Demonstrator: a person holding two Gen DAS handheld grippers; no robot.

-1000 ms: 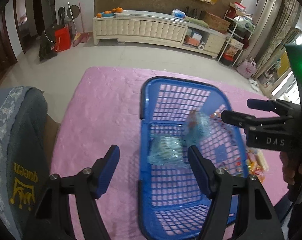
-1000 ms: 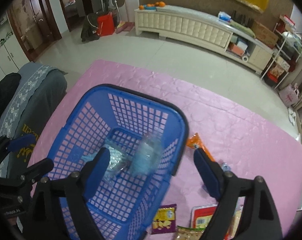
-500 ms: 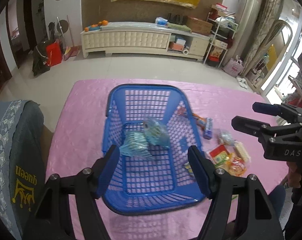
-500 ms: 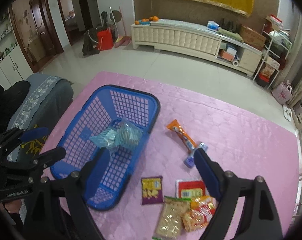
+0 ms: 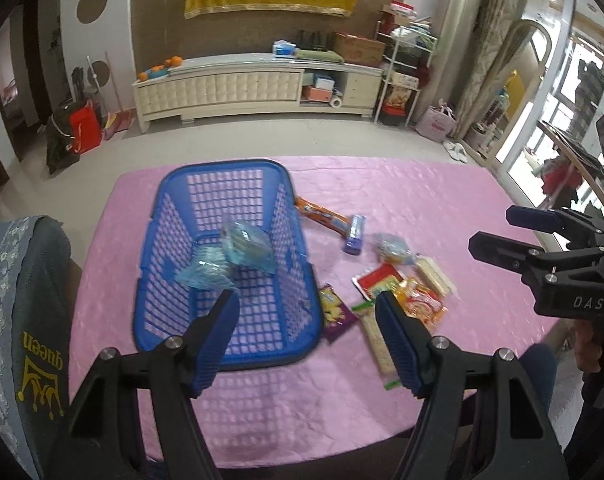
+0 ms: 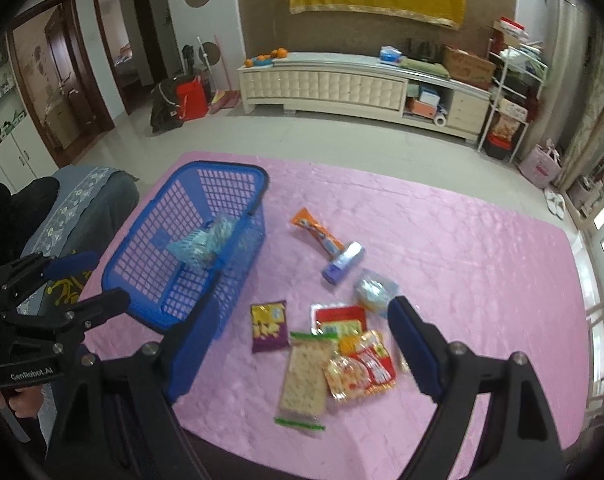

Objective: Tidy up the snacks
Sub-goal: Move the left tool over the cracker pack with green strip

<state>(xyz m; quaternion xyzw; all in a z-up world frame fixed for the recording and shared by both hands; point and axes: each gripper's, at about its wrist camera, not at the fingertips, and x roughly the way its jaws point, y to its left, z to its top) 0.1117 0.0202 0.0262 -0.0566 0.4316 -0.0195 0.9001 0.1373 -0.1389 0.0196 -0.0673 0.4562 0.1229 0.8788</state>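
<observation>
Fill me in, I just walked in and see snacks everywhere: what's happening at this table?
A person is sorting snacks into a blue basket on a pink tablecloth, with a hand-held gripper in each hand. Two clear blue packets already lie in the basket. Both the left hand-held gripper and the right hand-held gripper are open, empty and above the table. Several packets remain outside, among them a cracker pack, a purple chip bag and an orange wrapper.
</observation>
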